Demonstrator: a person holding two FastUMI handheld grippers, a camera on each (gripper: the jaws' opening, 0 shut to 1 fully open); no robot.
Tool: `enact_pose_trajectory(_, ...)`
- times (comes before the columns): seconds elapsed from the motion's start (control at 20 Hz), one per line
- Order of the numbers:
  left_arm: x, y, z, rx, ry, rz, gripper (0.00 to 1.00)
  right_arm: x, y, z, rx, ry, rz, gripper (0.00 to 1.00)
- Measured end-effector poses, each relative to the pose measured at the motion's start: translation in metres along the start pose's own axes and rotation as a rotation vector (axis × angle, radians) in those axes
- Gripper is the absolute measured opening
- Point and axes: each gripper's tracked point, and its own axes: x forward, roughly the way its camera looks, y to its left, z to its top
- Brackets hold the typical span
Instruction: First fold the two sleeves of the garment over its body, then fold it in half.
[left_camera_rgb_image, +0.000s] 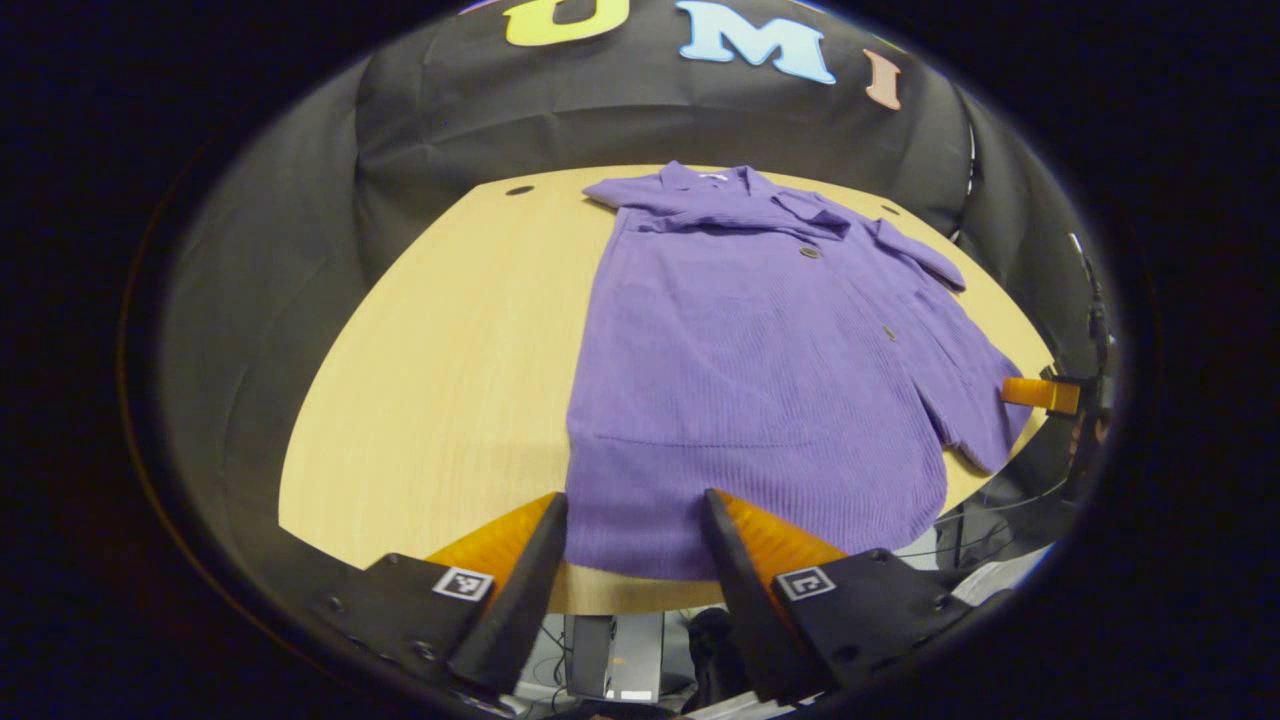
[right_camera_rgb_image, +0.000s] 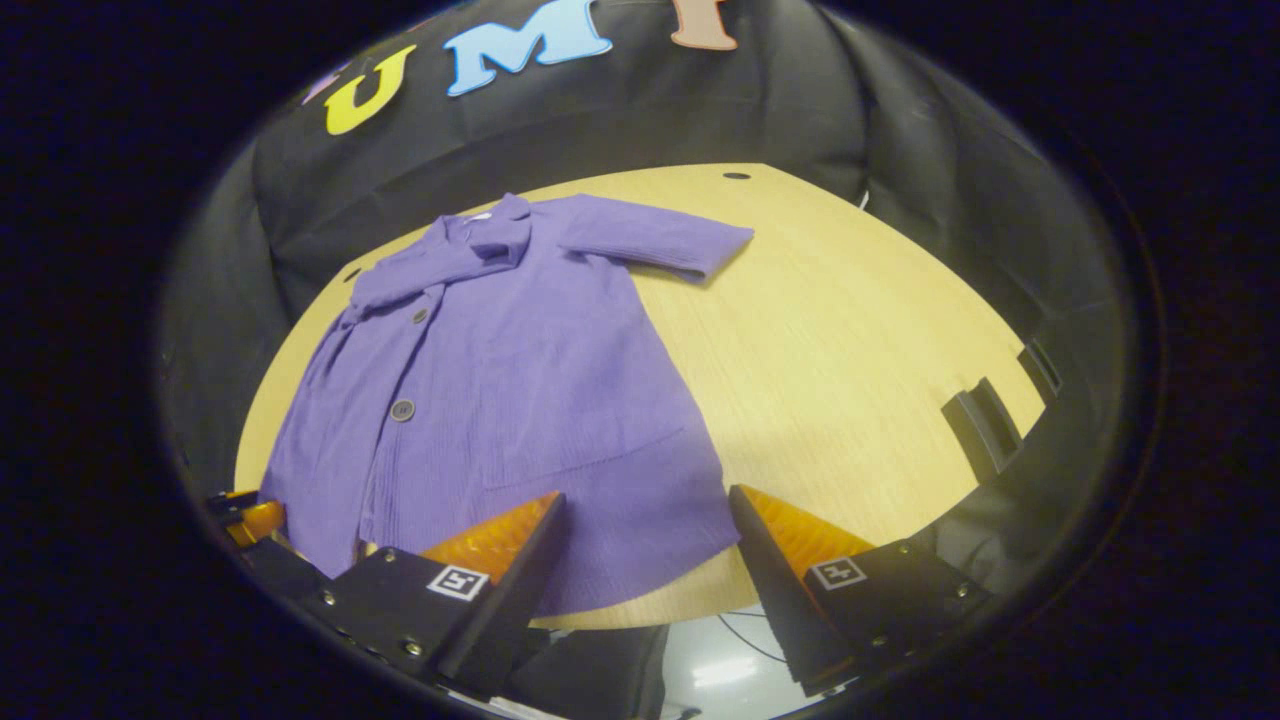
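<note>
A purple ribbed button-front garment (left_camera_rgb_image: 760, 360) lies flat on the wooden table (left_camera_rgb_image: 450, 370), collar at the far side and hem at the near edge. One sleeve (left_camera_rgb_image: 720, 215) is folded across the chest. The other sleeve (right_camera_rgb_image: 655, 240) lies spread out on the table. My left gripper (left_camera_rgb_image: 630, 510) is open above the hem, near its left corner. My right gripper (right_camera_rgb_image: 645, 505) is open too, just above the hem's right corner (right_camera_rgb_image: 700, 520). The right gripper (left_camera_rgb_image: 1040, 393) also shows at the far right of the left gripper view, and the left gripper (right_camera_rgb_image: 245, 520) at the lower left of the right gripper view.
The table (right_camera_rgb_image: 850, 350) has bare wood on both sides of the garment. Dark slotted fittings (right_camera_rgb_image: 985, 425) sit at its right edge. Black cloth walls close in behind and beside it. Cables and equipment (left_camera_rgb_image: 610, 665) show below the near edge.
</note>
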Motion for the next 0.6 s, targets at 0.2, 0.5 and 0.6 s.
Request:
enact_pose_trajectory(0.2, 0.003, -0.019, 0.001, 0.050, -0.011, -0.017, 0.37, 0.000, 0.010, 0.002, -0.048, 0.003, 0.016, 0.77)
enact_pose_trajectory(0.5, 0.007, -0.031, 0.012, -0.009, -0.027, -0.087, 0.11, -0.004, 0.011, 0.010, 0.094, 0.001, 0.024, 0.06)
enact_pose_trajectory(0.6, 0.002, -0.039, 0.019, -0.049, -0.040, -0.125, 0.11, -0.002, 0.016, 0.017, 0.119, -0.009, 0.043, 0.06)
